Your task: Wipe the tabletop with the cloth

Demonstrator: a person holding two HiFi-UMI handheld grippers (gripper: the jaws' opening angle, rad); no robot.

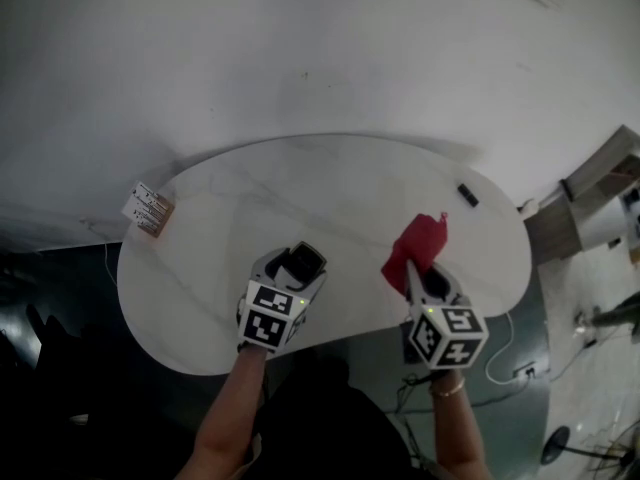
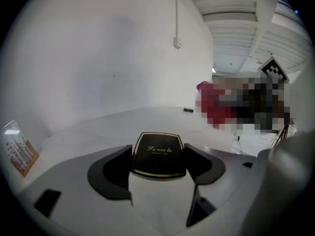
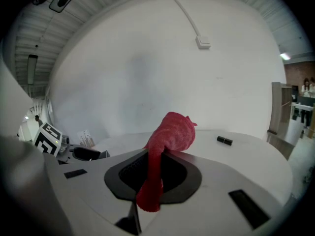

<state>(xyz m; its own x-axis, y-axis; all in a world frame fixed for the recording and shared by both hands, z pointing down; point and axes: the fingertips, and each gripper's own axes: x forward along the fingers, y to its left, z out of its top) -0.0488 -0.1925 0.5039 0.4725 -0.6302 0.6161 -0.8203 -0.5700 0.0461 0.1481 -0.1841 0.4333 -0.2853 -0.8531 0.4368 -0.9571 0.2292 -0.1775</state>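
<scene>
Between the jaws of the right gripper [image 3: 153,173], pinches the cloth [image 3: 173,134], bulk bunched forward past the tips, over the tabletop [image 1: 300,193]; with the left gripper [image 2: 158,178], clamps a black-topped box [image 2: 159,154].

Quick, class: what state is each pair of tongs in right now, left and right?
Left tongs: closed on a small black gold-edged box.
Right tongs: closed on the red fabric cloth.

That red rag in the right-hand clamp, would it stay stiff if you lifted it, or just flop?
Probably floppy: the red cloth bunches above the right gripper, and a tail droops below the jaws. It is likely light, since a narrow pinch holds it up. Its fuzzy weave should grip rather than slip.
</scene>
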